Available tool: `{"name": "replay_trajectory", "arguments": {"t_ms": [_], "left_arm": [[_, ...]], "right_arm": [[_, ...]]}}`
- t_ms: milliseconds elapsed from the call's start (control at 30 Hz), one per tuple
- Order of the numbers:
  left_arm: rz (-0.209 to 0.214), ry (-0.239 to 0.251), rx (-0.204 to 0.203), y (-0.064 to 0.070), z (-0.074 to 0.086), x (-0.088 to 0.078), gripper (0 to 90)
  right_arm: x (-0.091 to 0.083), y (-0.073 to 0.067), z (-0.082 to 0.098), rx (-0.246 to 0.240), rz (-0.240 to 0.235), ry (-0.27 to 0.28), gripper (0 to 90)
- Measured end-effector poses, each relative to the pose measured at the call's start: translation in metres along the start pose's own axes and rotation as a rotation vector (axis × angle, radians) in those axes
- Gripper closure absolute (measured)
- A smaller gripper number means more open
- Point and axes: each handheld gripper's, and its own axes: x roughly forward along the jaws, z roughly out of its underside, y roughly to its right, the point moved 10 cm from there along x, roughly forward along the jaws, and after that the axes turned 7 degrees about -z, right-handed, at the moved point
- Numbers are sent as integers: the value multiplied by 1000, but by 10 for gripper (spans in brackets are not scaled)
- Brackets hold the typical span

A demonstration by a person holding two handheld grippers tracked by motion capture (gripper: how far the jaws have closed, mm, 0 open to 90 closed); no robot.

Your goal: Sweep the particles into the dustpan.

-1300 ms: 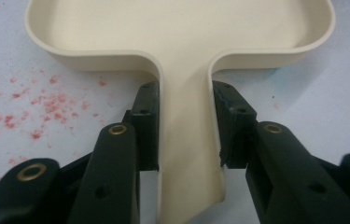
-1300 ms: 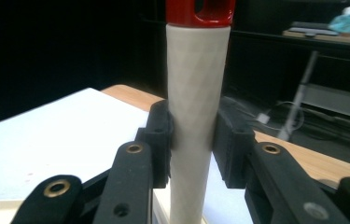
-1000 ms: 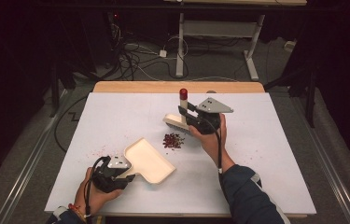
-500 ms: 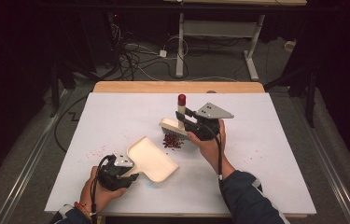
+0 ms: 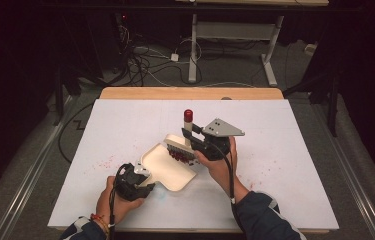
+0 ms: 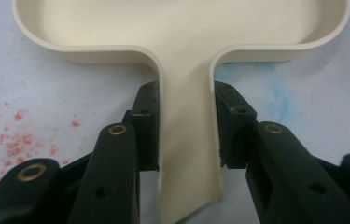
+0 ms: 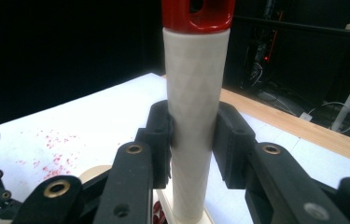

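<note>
A cream dustpan (image 5: 167, 167) lies flat on the white table (image 5: 285, 150). My left gripper (image 5: 149, 184) is shut on its handle (image 6: 186, 140), one black pad on each side. My right gripper (image 5: 190, 136) is shut on the upright white handle (image 7: 193, 93) of a small brush, which is topped by a red cap (image 5: 188, 114). The brush head (image 5: 177, 146) rests at the pan's far edge. A small heap of dark red bits (image 5: 181, 156) sits under the bristles, right at the pan's lip.
Faint red specks (image 5: 106, 161) stain the table left of the pan. A wooden strip (image 5: 190, 93) runs along the table's far edge. Beyond it the floor holds cables (image 5: 145, 60) and a desk frame (image 5: 230, 35).
The brush has come toward the near left, over the red bits and up to the pan. The left gripper has slid the pan rightward to meet it.
</note>
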Motion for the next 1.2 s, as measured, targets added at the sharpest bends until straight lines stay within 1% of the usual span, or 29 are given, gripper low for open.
{"name": "replay_trajectory", "arguments": {"t_ms": [33,100,133,200,300,367,400,467,500,600,633,667,733,767,900,933,1033,1200], "left_arm": [[2,-2,-5,0,-1,1,642],[0,-4,1,0,-2,2,642],[0,-2,-3,1,-2,2,642],[0,-5,-1,1,-4,3,642],[0,-4,-3,2,-5,5,641],[-1,-7,-1,2,-5,5,641],[-1,-9,1,1,-5,5,642],[2,-11,1,1,-5,5,641],[2,-11,1,1,-5,5,641],[-2,-13,4,1,-5,5,641],[-3,-11,1,1,-5,5,641],[-2,-10,1,1,-5,5,641],[-3,-9,1,2,-5,5,641],[-3,-8,3,2,-5,5,641],[-4,-6,-1,2,-5,4,641],[-3,-6,-3,2,-5,4,641],[-5,-7,3,2,-5,4,641],[-2,-7,4,1,-4,3,641]], "right_arm": [[0,0,0,0,0,0,703],[-1,-3,0,4,-7,0,702],[-1,-4,1,4,-5,-2,702],[-1,-5,1,3,-2,-1,702],[-1,-12,1,-15,-6,-5,701],[-1,-13,1,-21,-5,-7,701],[-2,-17,1,-30,-11,-5,702],[-2,-18,0,-34,-17,-5,702],[-3,-22,-1,-29,-22,0,703],[-3,-25,-1,-25,-29,-3,703],[-3,-27,-2,-27,-29,-1,703],[-2,-33,-2,-33,-46,-3,703],[-2,-35,-1,-34,-43,-4,703],[-1,-37,-2,-43,-45,-2,703],[-1,-46,-3,-51,-68,4,703],[-1,-46,-3,-51,-68,4,703],[-1,-52,-3,-47,-86,7,703],[-1,-55,-3,-46,-95,7,703]]}}
